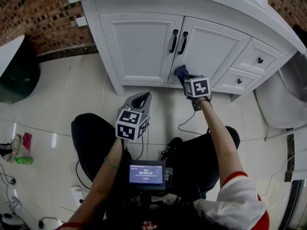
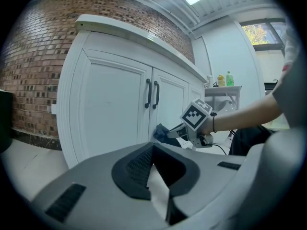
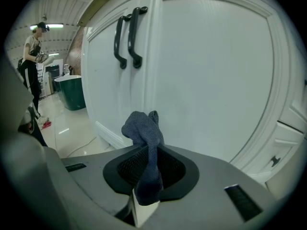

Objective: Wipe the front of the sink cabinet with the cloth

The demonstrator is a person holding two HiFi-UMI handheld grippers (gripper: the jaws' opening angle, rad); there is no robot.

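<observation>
The white sink cabinet (image 1: 139, 47) (image 2: 110, 104) (image 3: 206, 71) has two doors with black handles (image 1: 178, 41) (image 3: 127, 37). My right gripper (image 1: 186, 79) (image 3: 146, 150) is shut on a dark blue-grey cloth (image 1: 181, 71) (image 3: 143, 128). The bunched cloth sits at the lower left corner of the right door, close to the door seam. The left gripper view shows that cloth (image 2: 160, 131) at the door face. My left gripper (image 1: 144, 96) (image 2: 153, 147) hangs back over the floor in front of the left door, shut with nothing in it.
Drawers (image 1: 254, 61) fill the cabinet's right side, with a white fixture (image 1: 278, 99) beyond. A dark green tub (image 1: 17, 75) (image 3: 72, 92) stands at the left by the brick wall (image 1: 43, 13). A cable (image 1: 184, 123) trails on the tiled floor. A person (image 3: 33, 61) stands far off.
</observation>
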